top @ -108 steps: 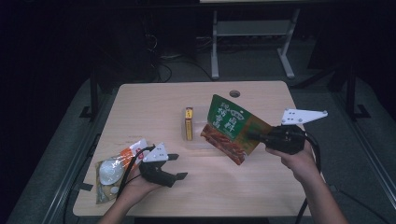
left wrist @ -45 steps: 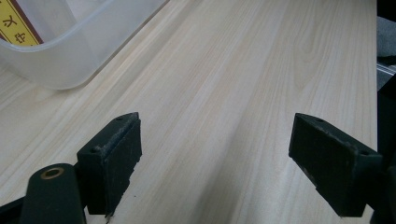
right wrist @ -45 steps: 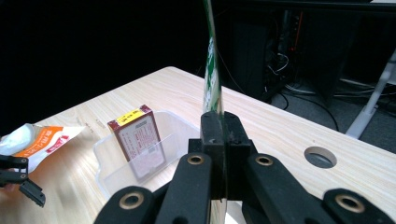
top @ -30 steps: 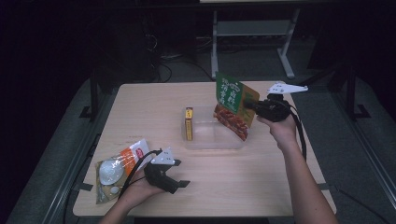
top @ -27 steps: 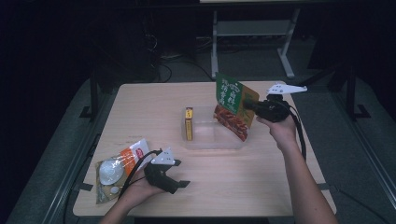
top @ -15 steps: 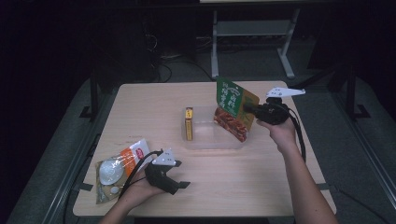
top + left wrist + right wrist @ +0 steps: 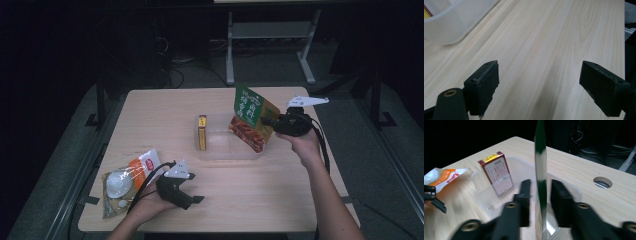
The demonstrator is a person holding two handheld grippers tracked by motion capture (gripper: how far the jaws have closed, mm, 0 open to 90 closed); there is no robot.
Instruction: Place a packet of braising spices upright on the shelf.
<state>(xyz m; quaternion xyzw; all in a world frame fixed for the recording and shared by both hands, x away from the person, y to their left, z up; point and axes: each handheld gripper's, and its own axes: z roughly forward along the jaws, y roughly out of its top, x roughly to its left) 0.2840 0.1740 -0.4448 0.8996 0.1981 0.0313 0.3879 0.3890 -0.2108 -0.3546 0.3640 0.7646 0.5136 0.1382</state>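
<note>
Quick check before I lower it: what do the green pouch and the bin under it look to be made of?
Green snack pouch: probably glossy plastic film; in the right gripper view it is thin edge-on and shiny. Bin: seemingly translucent, slightly frosted plastic; the red carton shows through its wall.

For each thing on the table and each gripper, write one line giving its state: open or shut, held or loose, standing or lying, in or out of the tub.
Green snack bag: held upright, lower end in the tub.
Clear tub: open-topped, on the table.
Red box: standing on edge inside the tub.
Orange packet: lying flat, outside the tub.
Left gripper: open, nothing between its fingers.
Right gripper: shut on the green snack bag.
</note>
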